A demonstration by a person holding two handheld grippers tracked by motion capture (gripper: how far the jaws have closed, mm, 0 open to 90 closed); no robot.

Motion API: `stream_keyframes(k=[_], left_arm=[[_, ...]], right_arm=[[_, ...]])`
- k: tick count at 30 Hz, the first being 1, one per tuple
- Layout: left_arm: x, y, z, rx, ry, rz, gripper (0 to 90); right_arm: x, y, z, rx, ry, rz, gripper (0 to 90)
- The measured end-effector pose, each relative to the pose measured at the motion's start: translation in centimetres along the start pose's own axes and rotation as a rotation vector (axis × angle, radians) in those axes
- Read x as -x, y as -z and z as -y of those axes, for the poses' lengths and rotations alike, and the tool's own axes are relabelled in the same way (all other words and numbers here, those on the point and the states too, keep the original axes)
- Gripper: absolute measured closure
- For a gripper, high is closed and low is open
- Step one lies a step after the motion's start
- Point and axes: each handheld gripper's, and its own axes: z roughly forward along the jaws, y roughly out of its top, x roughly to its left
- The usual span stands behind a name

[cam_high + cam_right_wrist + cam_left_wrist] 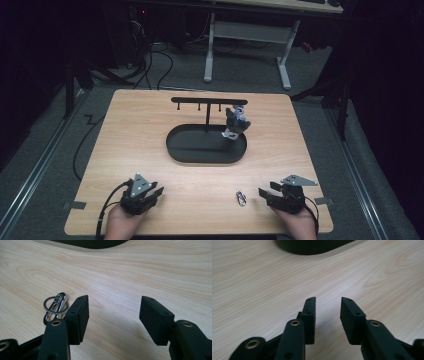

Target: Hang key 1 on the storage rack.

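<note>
While both tools rest apart and empty, the right tool [264,194] should slide toward the key ring [55,307] just beside it, straddling it squarely on the counter [150,130]; left tool [156,192] idle.

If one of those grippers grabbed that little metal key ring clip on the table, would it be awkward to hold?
Probably a bit. The key ring clip looks like shiny metal, so it may slip between flat pads. Its loose ring would likely swing from the clasp. It lies flat and thin on the table, so a push would probably slide it.
</note>
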Motion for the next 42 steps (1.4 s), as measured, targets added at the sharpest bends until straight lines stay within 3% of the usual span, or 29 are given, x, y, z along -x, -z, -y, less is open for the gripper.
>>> stream_keyframes(k=[1, 2, 4, 7, 10, 18, 19, 28, 32, 38, 40, 42], left_arm=[[-0.3, 0.4, 0.5, 0.012, -0.005, -0.032, 62.8], [-0.6, 1.0, 1.1, 0.025, 0.016, -0.046, 61.0], [-1.2, 1.7, 1.2, 0.039, 0.063, -0.032, 58.0], [-1.6, 2.3, 1.0, 0.074, 0.076, -0.026, 53.9], [-1.8, 2.3, 1.0, 0.085, 0.105, 0.012, 52.3], [-1.5, 1.9, 1.0, 0.079, 0.080, 0.030, 47.5], [-1.5, 1.9, 1.0, 0.079, 0.082, 0.035, 47.2], [-1.5, 2.0, 1.0, 0.088, 0.080, 0.060, 46.4], [-1.6, 2.0, 1.1, 0.084, 0.077, 0.071, 46.3], [-1.7, 2.2, 1.0, 0.093, 0.080, 0.078, 46.3], [-1.7, 2.1, 1.0, 0.093, 0.077, 0.079, 46.2], [-1.8, 2.1, 1.0, 0.089, 0.077, 0.082, 46.2]], right_arm=[[0.0, 0.0, 0.0, 0.005, 0.008, 0.004, 40.9], [0.0, 0.0, 0.0, 0.004, 0.009, 0.012, 40.5], [0.0, 0.0, 0.1, 0.009, -0.008, 0.010, 40.5], [-0.2, 0.0, 0.2, 0.009, -0.015, 0.001, 40.8], [-0.4, -0.2, 0.2, 0.006, -0.006, 0.008, 41.0], [-0.6, -0.4, 0.2, 0.013, -0.010, 0.026, 46.9], [-0.6, -0.4, 0.2, 0.003, 0.000, 0.024, 50.6], [-1.7, -0.8, -1.1, -0.085, 0.115, 0.063, 49.5], [-2.4, -1.0, -1.9, -0.167, 0.192, 0.075, 47.7], [-2.8, -1.4, -3.1, -0.298, 0.237, 0.058, 42.6], [-2.9, -1.3, -3.6, -0.334, 0.276, 0.069, 42.1], [-3.0, -1.3, -3.9, -0.372, 0.271, 0.047, 42.5]])
